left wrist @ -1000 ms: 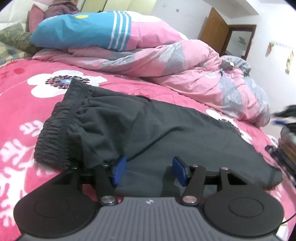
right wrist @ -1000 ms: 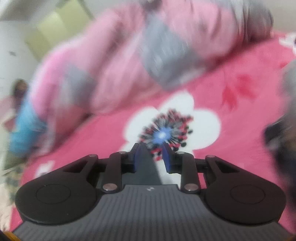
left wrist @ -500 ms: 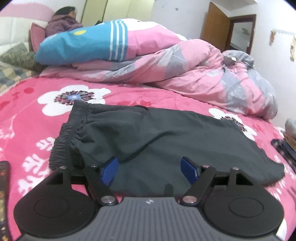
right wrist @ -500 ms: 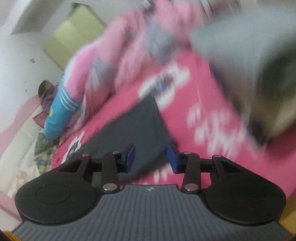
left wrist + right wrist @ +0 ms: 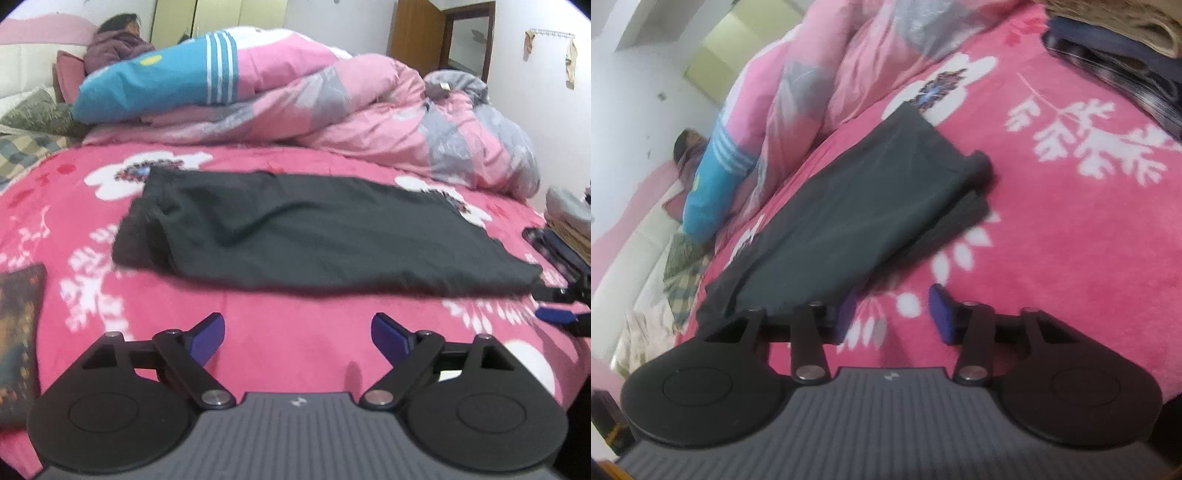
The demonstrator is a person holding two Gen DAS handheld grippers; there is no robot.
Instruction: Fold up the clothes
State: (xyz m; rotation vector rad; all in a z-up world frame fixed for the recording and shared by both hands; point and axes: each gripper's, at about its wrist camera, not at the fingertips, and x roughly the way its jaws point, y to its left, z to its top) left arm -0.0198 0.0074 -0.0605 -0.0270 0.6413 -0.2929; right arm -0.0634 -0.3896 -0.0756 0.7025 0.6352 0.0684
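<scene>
- On the bed [image 5: 314, 354], with its pink flowered blanket, the dark grey trousers [image 5: 314, 236] lie flat and folded lengthwise, waistband toward the left in the left wrist view.
- Left tool [image 5: 297, 338] hangs over bare blanket just short of the trousers' near edge, blue pads spread wide, nothing between them.
- Right tool [image 5: 892, 317] sits near the leg end, pads apart too, gripping nothing.
- Behind it all, a rumpled pink and grey duvet [image 5: 369, 110] is piled up.
</scene>
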